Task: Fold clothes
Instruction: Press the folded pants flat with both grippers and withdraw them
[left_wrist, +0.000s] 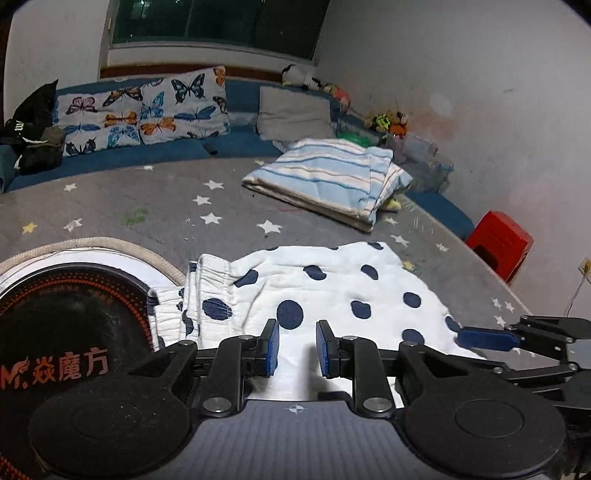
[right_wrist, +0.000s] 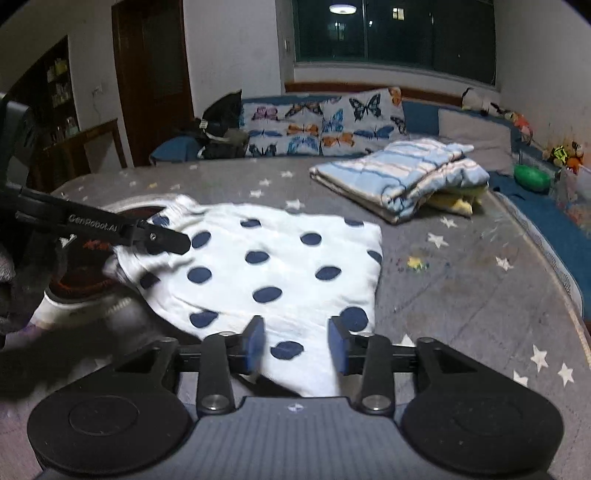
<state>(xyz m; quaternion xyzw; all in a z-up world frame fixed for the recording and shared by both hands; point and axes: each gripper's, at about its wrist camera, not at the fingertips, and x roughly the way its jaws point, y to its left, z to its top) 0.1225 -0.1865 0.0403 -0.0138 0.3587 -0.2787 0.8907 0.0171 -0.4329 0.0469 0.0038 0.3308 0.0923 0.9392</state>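
Garment (right_wrist: 280, 266): white, navy dots | folded flat | elastic waistband bunched left

Right hand-held gripper (right_wrist: 297, 347) gapes over folded polka-dot garment (right_wrist: 273, 266).

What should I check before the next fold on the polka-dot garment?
1. Left claw free of cloth: ok, its blue pads stand apart over the polka-dot garment with nothing pinched.
2. Right claw released: ok, pads apart, cloth only beneath.
3. Garment lying flat: not ok, the gathered waistband is bunched at its left end.
4. Garment fully on the grey star sheet: not ok, its left end overlaps a round black mat.
5. Room to fold away from the striped folded blanket: ok, apart from it.
6. Layers aligned underneath: cannot tell.
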